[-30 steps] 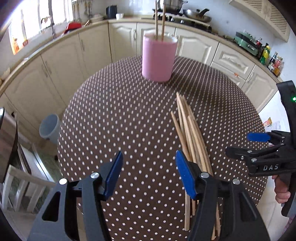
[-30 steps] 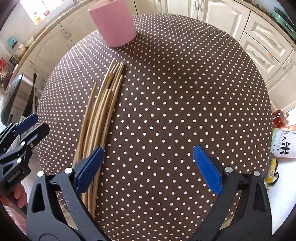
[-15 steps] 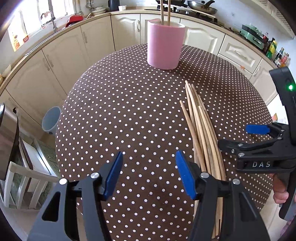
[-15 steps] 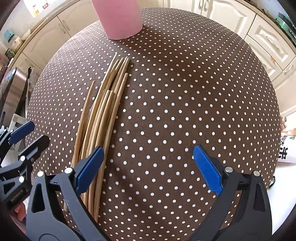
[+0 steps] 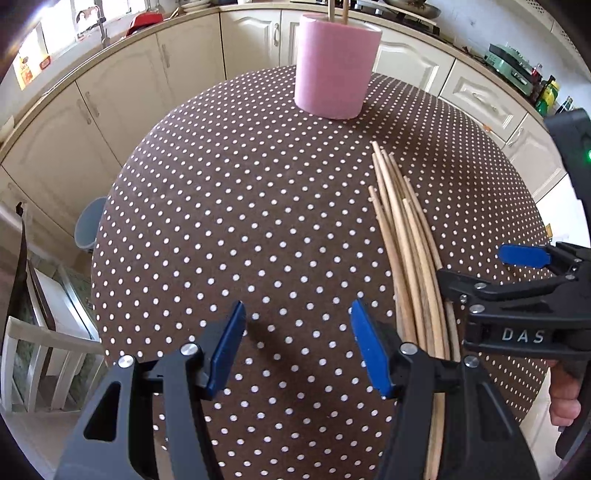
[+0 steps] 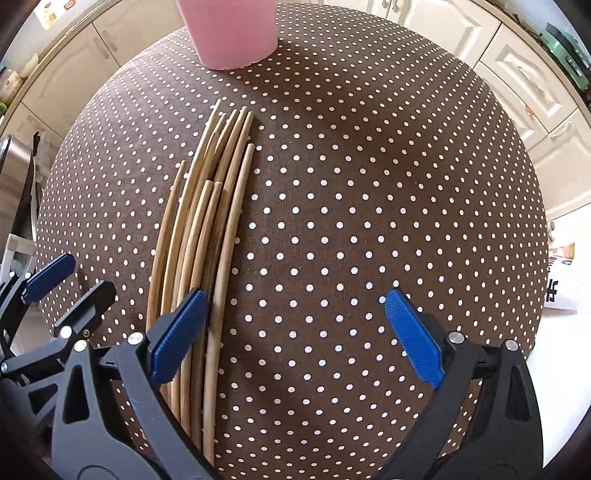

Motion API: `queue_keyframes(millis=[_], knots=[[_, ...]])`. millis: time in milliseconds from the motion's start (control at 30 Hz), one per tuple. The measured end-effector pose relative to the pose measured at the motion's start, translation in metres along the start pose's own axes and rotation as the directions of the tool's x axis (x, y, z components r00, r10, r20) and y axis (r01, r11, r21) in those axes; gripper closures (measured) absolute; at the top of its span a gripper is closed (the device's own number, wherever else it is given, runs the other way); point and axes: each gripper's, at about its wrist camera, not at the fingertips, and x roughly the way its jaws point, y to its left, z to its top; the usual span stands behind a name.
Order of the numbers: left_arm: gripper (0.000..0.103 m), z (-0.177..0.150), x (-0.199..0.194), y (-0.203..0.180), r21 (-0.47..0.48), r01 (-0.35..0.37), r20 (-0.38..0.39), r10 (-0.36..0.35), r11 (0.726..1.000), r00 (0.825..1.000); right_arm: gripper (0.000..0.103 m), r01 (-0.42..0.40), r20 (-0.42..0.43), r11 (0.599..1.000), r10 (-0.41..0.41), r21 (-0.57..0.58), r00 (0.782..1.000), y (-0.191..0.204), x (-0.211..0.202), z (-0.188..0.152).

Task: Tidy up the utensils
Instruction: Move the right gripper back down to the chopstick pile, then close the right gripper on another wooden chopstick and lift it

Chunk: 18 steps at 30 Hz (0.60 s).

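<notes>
Several wooden chopsticks point(image 5: 406, 240) lie in a bundle on the brown polka-dot table point(image 5: 240, 221); they also show in the right wrist view point(image 6: 210, 221). A pink cup point(image 5: 336, 66) stands at the far side with two chopsticks upright in it; its base shows in the right wrist view point(image 6: 232, 33). My left gripper point(image 5: 297, 347) is open and empty, low over the table, left of the bundle. My right gripper point(image 6: 293, 336) is open and empty, its left finger over the bundle's near end. It shows in the left wrist view point(image 5: 517, 280).
Cream kitchen cabinets point(image 5: 147, 85) curve around behind the table. A grey bin point(image 5: 86, 229) stands on the floor at the left, and a white chair point(image 5: 37, 354) is at the near left. A printed bag point(image 6: 565, 280) lies off the table's right edge.
Both grippers have moved forward and lower toward the table. The cup and the bundle look closer. The right gripper's left finger now overlaps the bundle's near end.
</notes>
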Motion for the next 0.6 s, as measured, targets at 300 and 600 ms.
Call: queue_keyframes(millis=[300, 600], knots=[[0.044, 0.005, -0.01, 0.01, 0.007, 0.019, 0.03, -0.019, 1.0, 0.999, 0.026, -0.043, -0.046, 0.998, 0.045, 0.035, 0.998, 0.003, -0.006, -0.003], [0.044, -0.009, -0.009, -0.001, 0.038, 0.072, 0.01, -0.073, 0.997, 0.997, 0.032, 0.022, -0.032, 1.0, -0.022, -0.013, 0.999, 0.016, -0.006, -0.011]])
